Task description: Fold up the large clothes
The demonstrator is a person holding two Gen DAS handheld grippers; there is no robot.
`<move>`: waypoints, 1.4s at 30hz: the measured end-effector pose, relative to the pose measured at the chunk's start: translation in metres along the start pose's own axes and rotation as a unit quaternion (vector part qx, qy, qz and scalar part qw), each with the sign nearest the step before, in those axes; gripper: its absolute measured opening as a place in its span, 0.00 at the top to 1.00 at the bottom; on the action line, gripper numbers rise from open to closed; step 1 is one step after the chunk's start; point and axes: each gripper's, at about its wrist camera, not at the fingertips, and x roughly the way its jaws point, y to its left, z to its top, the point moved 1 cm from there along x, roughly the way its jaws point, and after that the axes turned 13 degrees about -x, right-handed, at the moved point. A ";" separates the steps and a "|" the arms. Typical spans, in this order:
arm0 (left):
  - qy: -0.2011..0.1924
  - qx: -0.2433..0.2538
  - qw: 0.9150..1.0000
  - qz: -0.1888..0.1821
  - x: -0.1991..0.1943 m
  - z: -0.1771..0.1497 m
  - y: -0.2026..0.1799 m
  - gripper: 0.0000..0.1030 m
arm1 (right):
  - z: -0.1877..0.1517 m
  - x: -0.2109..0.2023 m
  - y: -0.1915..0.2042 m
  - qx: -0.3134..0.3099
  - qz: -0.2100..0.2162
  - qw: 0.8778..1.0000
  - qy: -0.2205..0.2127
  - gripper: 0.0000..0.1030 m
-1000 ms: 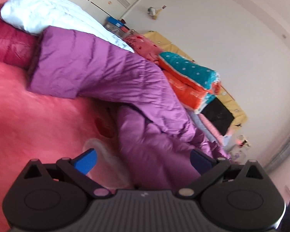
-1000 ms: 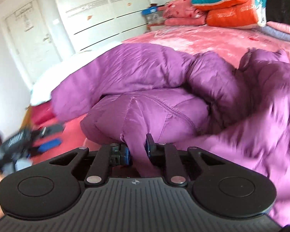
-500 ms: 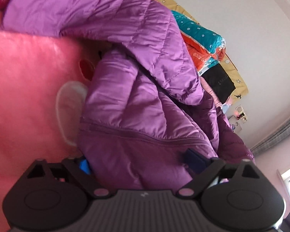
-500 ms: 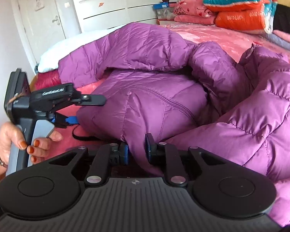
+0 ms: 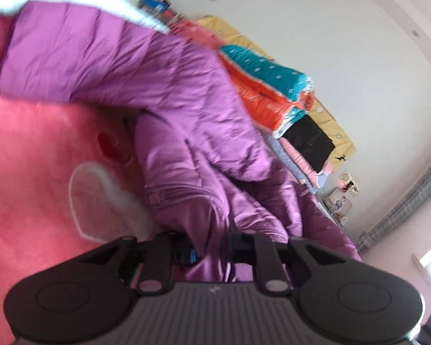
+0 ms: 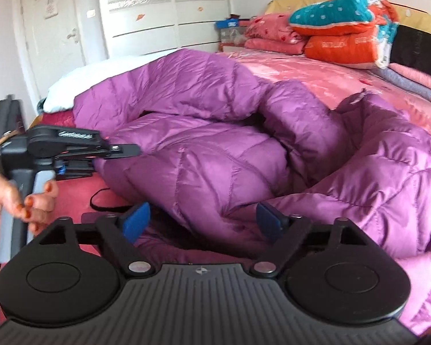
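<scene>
purple down jacket (image 5: 186,120) hem just got pinched by the left gripper (image 5: 211,247), while the right gripper (image 6: 204,221) was just opened wide, nothing gripped

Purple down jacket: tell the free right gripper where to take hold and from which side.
Grip the purple down jacket at its thin near hem, just ahead of the open right gripper, coming in low from the bed's front edge. The bulk is too puffy; that edge is flat. The left gripper already pinches its own fold.
</scene>
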 end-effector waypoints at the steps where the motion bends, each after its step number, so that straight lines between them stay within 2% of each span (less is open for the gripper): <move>1: -0.004 0.008 1.000 -0.002 -0.006 -0.003 -0.006 0.88 | -0.001 -0.002 -0.002 0.006 -0.005 1.000 0.000 0.00; 9: -0.029 0.044 0.999 -0.006 -0.061 -0.029 -0.040 0.92 | -0.017 -0.029 -0.018 0.068 -0.040 0.997 0.004 0.00; 14: -0.033 0.057 0.998 0.003 -0.085 -0.045 -0.049 0.94 | -0.026 -0.042 -0.016 0.083 -0.040 0.996 0.004 0.00; 25: -0.002 0.084 0.996 0.023 -0.083 -0.090 -0.078 0.95 | -0.039 -0.056 -0.023 0.156 -0.020 0.988 0.003 0.00; 32: 0.039 0.136 0.990 0.025 -0.070 -0.126 -0.102 0.95 | -0.050 -0.075 -0.032 0.184 -0.040 0.982 -0.017 0.00; 37: 0.050 0.127 0.989 0.055 -0.078 -0.116 -0.095 0.94 | -0.061 -0.076 -0.043 0.206 -0.061 0.976 -0.029 0.00; 40: 0.064 0.144 0.984 0.085 -0.091 -0.108 -0.093 0.93 | -0.065 -0.075 -0.048 0.212 -0.069 0.974 -0.035 0.00; 42: 0.072 0.151 0.980 0.103 -0.103 -0.098 -0.092 0.89 | -0.067 -0.073 -0.052 0.214 -0.079 0.973 -0.038 0.00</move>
